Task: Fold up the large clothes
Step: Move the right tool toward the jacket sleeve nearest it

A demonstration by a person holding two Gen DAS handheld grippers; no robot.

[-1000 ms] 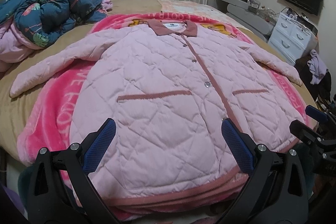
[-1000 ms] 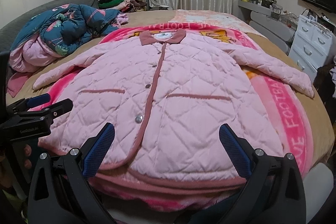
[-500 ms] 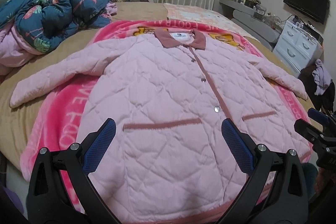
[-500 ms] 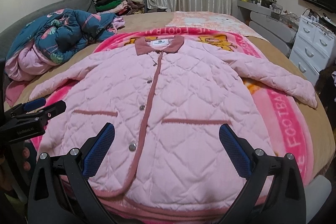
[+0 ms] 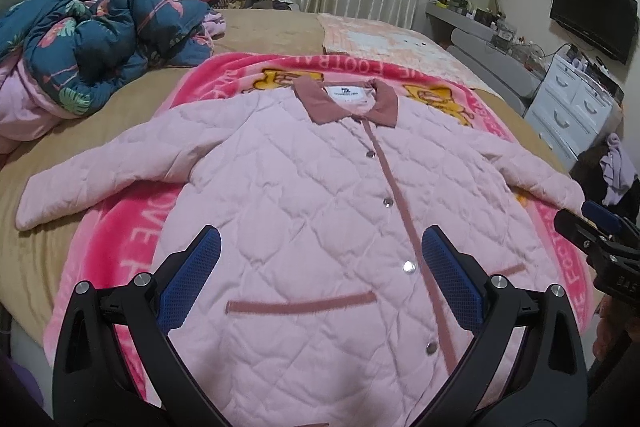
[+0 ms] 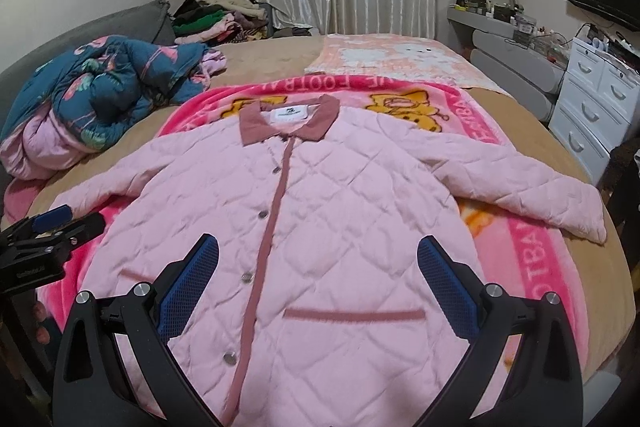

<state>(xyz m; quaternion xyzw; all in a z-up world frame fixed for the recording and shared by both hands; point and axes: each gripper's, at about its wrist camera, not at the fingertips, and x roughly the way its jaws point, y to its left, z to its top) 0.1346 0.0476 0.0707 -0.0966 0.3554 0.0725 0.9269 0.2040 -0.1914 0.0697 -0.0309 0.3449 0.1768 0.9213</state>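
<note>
Your quilted pink jacket [image 5: 304, 227] lies face up, buttoned and spread flat on the pink cartoon blanket [image 5: 116, 235] over the bed [image 5: 264, 31]. Its dark pink collar [image 5: 346, 99] is at the far end and its hem is nearest you, so the long axis runs straight away from both tools.

Your left tool [image 5: 320, 281] hovers over the lower front, left of the button placket, jaws spread wide with nothing between them. Your right tool [image 6: 318, 281] is likewise wide open and empty, over the lower front to the right of the placket. Neither one touches the fabric as far as the views show.

The relation that matters is sideways. The left sleeve [image 5: 92, 183] stretches out toward the left edge of the bed, ending well apart from the left tool. The right sleeve [image 6: 532, 195] runs out to the right, its cuff near the bed's edge and well apart from the right tool. Each sleeve lies on its own tool's side, so a first fold probably means taking each outward to its cuff or side seam and bringing that across the body. The bundled blue floral duvet [image 5: 92, 39] sits beyond the left sleeve, clear of it.
</note>
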